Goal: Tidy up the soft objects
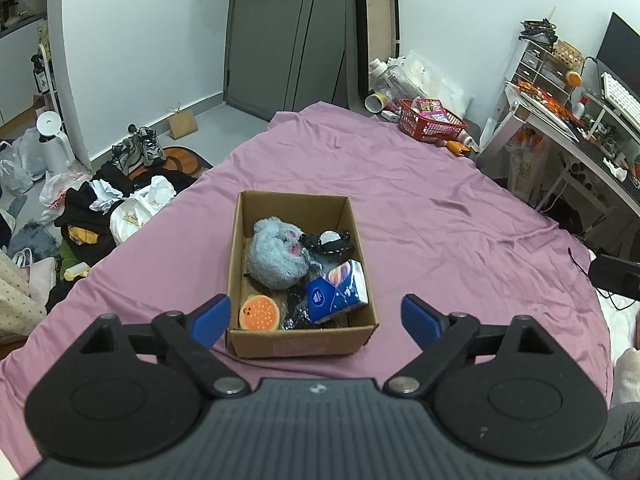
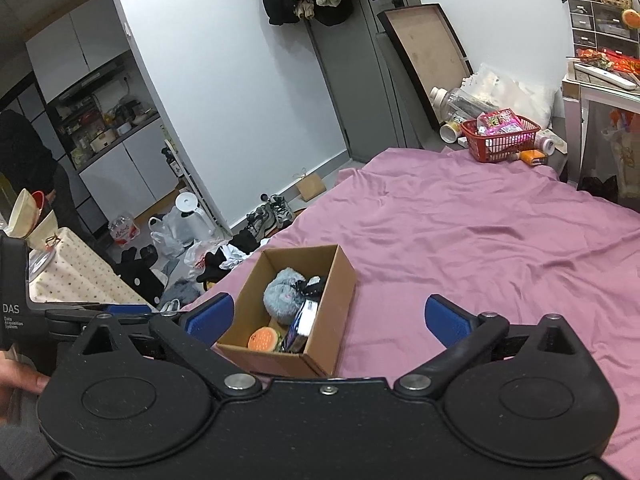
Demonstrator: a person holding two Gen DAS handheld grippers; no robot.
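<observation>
**Both grippers empty above a filled box on the bed**

Nearest my left wrist camera is the left gripper (image 1: 316,316), blue-padded fingers spread wide with nothing between them. The right gripper (image 2: 327,316) stands the same in its own view: wide apart, empty.

Just beyond the left fingers, at twelve o'clock, sits the open cardboard box (image 1: 300,344) on the pink bedsheet (image 1: 440,208). Inside, a grey plush toy (image 1: 274,256) fills the middle. A burger-shaped squishy (image 1: 259,314) lies at the box's seven o'clock corner, and a blue tissue pack (image 1: 338,290) leans at five o'clock. Something black and white (image 1: 330,242) sits at two o'clock, touching the plush.

No loose soft item shows on the sheet near the box, so I judge the gathering step largely done, and both grippers are between moves. Next, I would look for any remaining soft thing or settle the tilted tissue pack flat, which calls for a gentle, shallow pinch.

Outward, a red basket (image 1: 432,122) stands at the bed's far edge at one o'clock. Clothes and bags (image 1: 100,208) litter the floor at ten o'clock.

Dark material under the tissue pack is too murky to identify. The box's near wall hides what lies lowest. The lens edge cuts off the desk (image 1: 580,136) at three o'clock.
</observation>
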